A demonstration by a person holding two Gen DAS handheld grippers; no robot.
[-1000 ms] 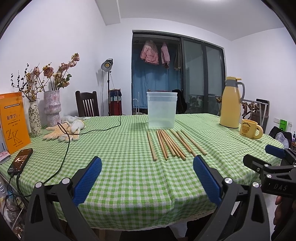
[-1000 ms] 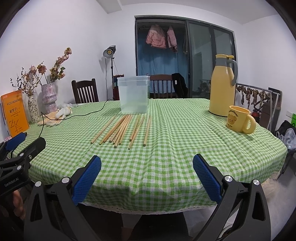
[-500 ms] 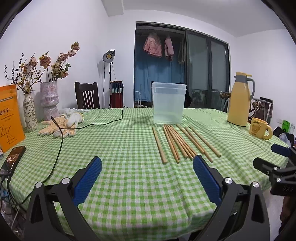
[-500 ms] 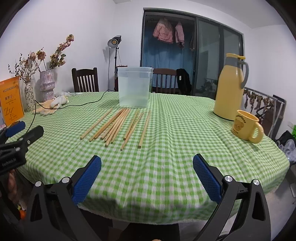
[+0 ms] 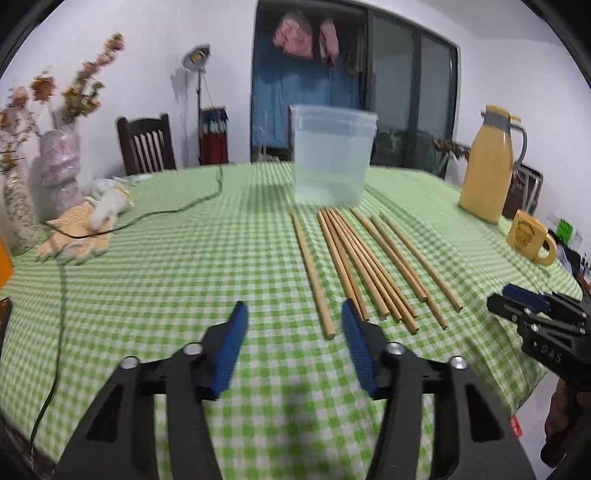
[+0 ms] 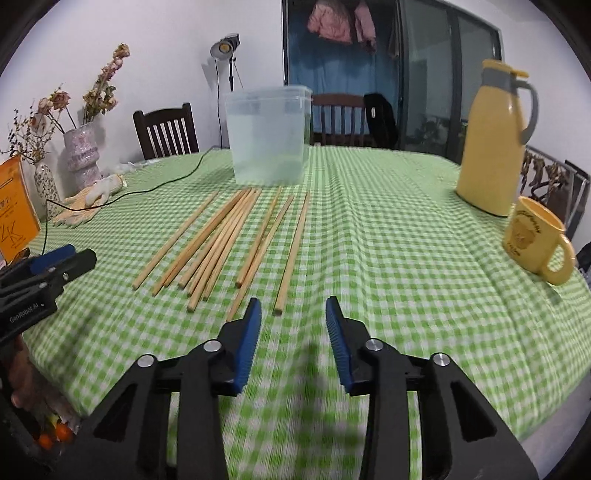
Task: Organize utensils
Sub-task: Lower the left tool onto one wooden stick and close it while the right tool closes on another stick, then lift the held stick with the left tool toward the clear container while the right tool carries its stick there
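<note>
- Surface: I see a table under a green-and-white checked cloth (image 6: pixel 388 229), its near edge falling away below both grippers.
- Room: white walls; a dark wooden chair (image 6: pixel 166 131) behind the far left edge; a lamp on a stand (image 6: pixel 226 48); dark sliding glass doors with pink garments (image 6: pixel 341 22) hung before a blue curtain.
- Left margin of the table: two vases of dried flowers (image 6: pixel 82 157), an orange book (image 6: pixel 14 210) stood upright, a pair of pale work gloves (image 6: pixel 90 199) and a black cable (image 6: pixel 159 184) running across the cloth.
- Container 1: a clear plastic tub (image 6: pixel 269 134), upright at the far middle; I can see nothing in it.
- Container 2: a yellow thermos jug (image 6: pixel 493 140) at far right, lid on; contents hidden.
- Container 3: a yellow mug (image 6: pixel 535 240) just in front of the jug; interior not visible.
- Task item: wooden chopsticks (image 6: pixel 225 240), loose in a fanned row flat on the cloth, between the tub and my grippers, far ends close to the tub's base.
- Left gripper (image 5: pixel 291 314): jaws partly apart and closing, nothing between them; its right finger sits just beside the leftmost stick's near end.
- Right gripper (image 6: pixel 293 306): jaws narrow and closing, nothing held; the rightmost stick's near end lies just ahead of the gap.
</note>
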